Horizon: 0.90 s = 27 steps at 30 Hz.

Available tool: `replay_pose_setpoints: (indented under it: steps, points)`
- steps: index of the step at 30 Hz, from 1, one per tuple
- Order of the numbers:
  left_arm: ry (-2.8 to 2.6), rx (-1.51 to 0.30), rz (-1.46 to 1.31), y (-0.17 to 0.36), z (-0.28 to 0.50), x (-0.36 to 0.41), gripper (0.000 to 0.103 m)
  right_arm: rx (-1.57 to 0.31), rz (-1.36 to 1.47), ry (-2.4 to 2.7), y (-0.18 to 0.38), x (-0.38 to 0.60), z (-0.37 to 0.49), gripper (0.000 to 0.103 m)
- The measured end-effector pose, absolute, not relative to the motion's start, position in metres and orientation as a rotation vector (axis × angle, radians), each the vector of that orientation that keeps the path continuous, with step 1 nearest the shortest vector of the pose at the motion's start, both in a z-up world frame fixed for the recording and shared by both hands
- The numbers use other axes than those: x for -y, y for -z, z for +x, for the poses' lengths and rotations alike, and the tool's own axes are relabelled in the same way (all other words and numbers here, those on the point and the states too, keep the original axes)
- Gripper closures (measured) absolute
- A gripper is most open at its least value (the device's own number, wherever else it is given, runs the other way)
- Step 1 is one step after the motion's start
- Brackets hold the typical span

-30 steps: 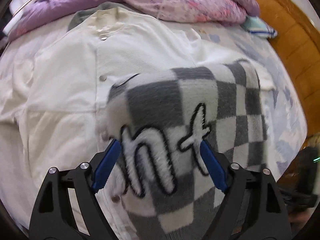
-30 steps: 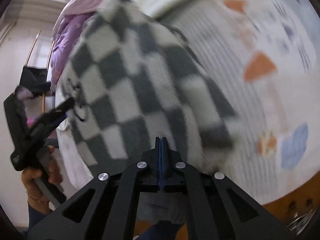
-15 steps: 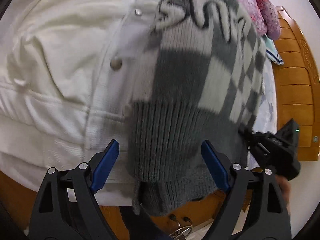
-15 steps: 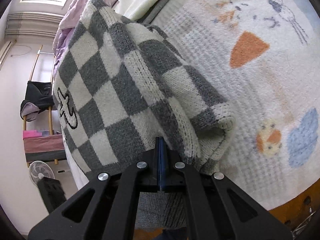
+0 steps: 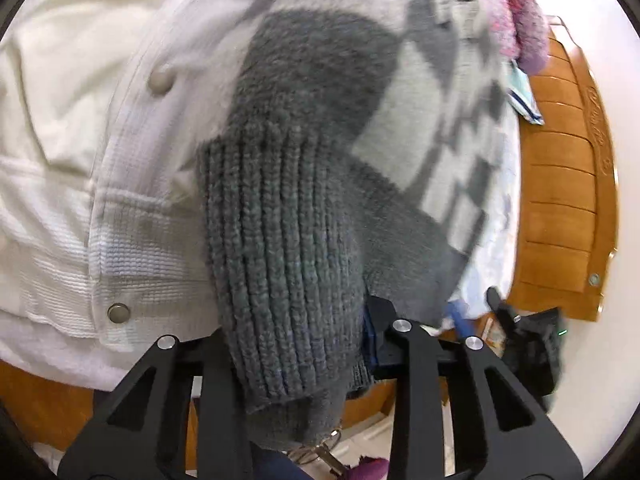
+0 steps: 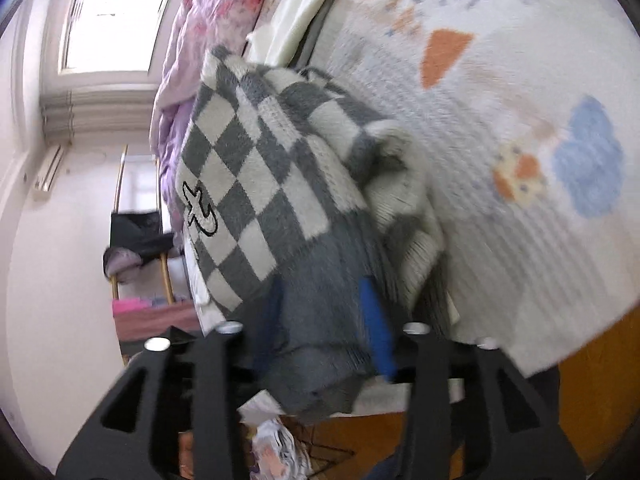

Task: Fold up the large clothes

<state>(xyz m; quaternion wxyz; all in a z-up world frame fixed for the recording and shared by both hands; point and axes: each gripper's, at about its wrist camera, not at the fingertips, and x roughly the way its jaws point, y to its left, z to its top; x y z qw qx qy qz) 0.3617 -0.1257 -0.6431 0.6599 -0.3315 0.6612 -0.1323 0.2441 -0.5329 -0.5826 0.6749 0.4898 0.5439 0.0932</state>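
Evidently to carry the fold, the left gripper (image 5: pixel 294 332) is clamped on the ribbed hem of the grey-and-cream checkered knit sweater (image 5: pixel 360 128) lying over a white snap-button jacket (image 5: pixel 80 140) on the bed, while the right gripper's (image 6: pixel 320 332) blue fingers (image 6: pixel 374 320) stand apart around its bunched edge.

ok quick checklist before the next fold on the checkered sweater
1. Left gripper clamped on the ribbed hem: cannot tell, the cloth hides its pads.
2. Right gripper holding the checkered sweater: not ok, jaws stand apart with grey hem loose between them.
3. Sweater lying flat: not ok, it is bunched up by the right gripper.
4. Sweater clear of the white jacket: not ok, it lies over the jacket's snap front.
5. Views steady: not ok, both are blurred.
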Motion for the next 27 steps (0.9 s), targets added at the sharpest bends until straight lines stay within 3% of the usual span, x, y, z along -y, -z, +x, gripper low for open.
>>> replay_pose_setpoints:
  steps: [1,2,10,15,22,27]
  points:
    - [0.323,-1.49,-0.744,0.633,0.366,0.128,0.073,-1.209,1.119,-0.149,0.581,0.537,0.232,0.031]
    - [0.342,-1.484,-0.746,0.624,0.37,0.129,0.073,-1.198,1.143,-0.122,0.583,0.538,0.225,0.029]
    - [0.454,-1.484,-0.744,0.588,0.407,0.14,0.073,-1.181,1.61,-0.001,0.639,0.527,0.162,0.024]
    - [0.478,-1.496,-0.772,0.587,0.421,0.146,0.073,-0.981,1.89,-0.077,0.657,0.5,0.144,0.018]
    - [0.503,-1.521,-0.777,0.594,0.418,0.132,0.073,-0.804,1.967,-0.189,0.668,0.482,0.166,0.015]
    - [0.509,-1.532,-0.784,0.603,0.412,0.126,0.074,-0.821,1.867,-0.158,0.652,0.494,0.199,0.012]
